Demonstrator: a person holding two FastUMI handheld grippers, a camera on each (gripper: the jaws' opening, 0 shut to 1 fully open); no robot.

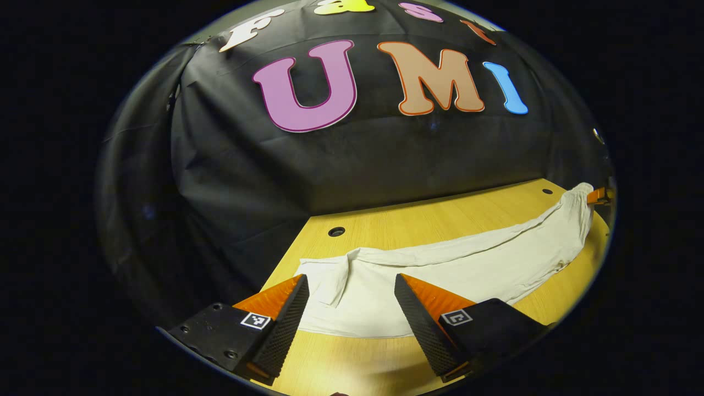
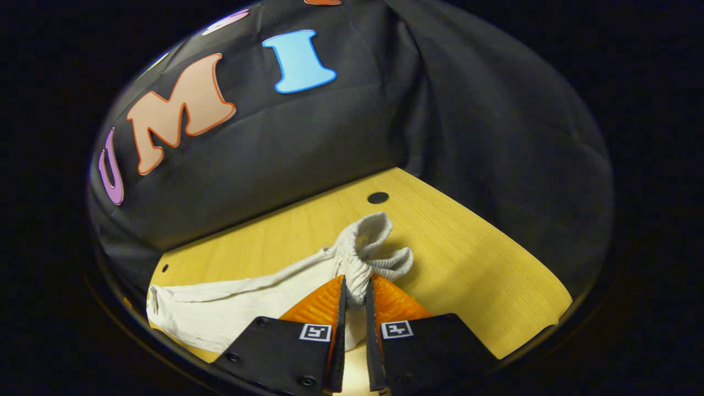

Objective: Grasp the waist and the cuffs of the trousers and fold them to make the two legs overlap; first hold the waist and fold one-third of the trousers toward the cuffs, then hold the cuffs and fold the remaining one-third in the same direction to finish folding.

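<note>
At the bottom of the right gripper view, the right gripper point(image 2: 355, 294): fingers drawn close together, pinching a bunched, gathered end of the trousers point(image 2: 242, 308) between them; ribbed cloth puffs out just beyond the fingertips. Which end this is, waist or cuffs, cannot be told for certain.

Left gripper point(image 1: 352, 308), at the bottom of the left gripper view: fingers spread wide, nothing between them pressed; they frame the near end of the trousers point(image 1: 440, 264), whether touching the cloth cannot be told.

Trousers: off-white, lying lengthwise on the wooden table point(image 2: 473, 258), stretched from one gripper toward the other.

Left gripper view adds: a flat, squared end of the garment with a folded-over flap, a round hole point(image 1: 336, 231) in the table point(image 1: 429, 217) behind it, and the other gripper's tip at the far end of the cloth.

Right gripper view adds: the crumpled gathered end and another hole point(image 2: 378, 197) past it.
</note>
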